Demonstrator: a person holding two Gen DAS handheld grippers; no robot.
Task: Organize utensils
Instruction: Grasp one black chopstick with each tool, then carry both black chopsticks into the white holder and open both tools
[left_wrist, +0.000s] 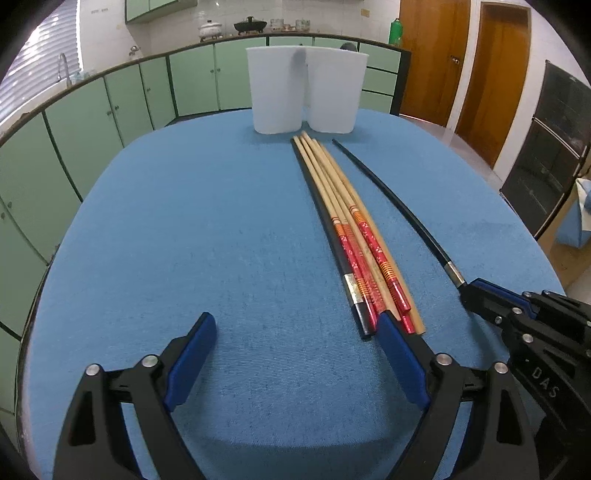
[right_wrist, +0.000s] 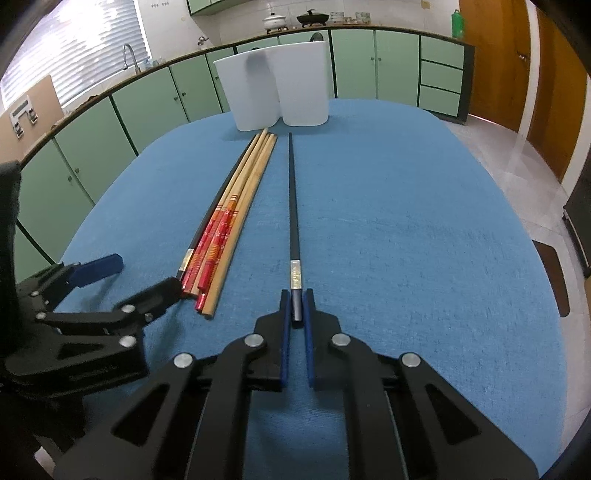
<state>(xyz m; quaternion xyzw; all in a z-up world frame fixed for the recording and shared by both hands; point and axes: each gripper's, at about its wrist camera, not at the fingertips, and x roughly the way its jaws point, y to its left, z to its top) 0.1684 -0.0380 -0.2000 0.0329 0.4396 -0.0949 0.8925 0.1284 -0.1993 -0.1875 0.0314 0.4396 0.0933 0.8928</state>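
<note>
My right gripper is clamped on the thick end of a lone black chopstick, pads pressed to either side just behind its silver band; the rest of the stick lies on the blue tablecloth, tip pointing at the bins. My left gripper stands wide apart and holds nothing — its right pad sits just at the butt ends of the chopstick bundle.

In that bundle I count about six: one black with a silver band on the outside, roughly four wooden ones with red patterned handles, and one plain wooden one. I cannot separate them with certainty.

Beyond the tips stand two white containers, touching side by side — their insides are hidden from both cameras.
</note>
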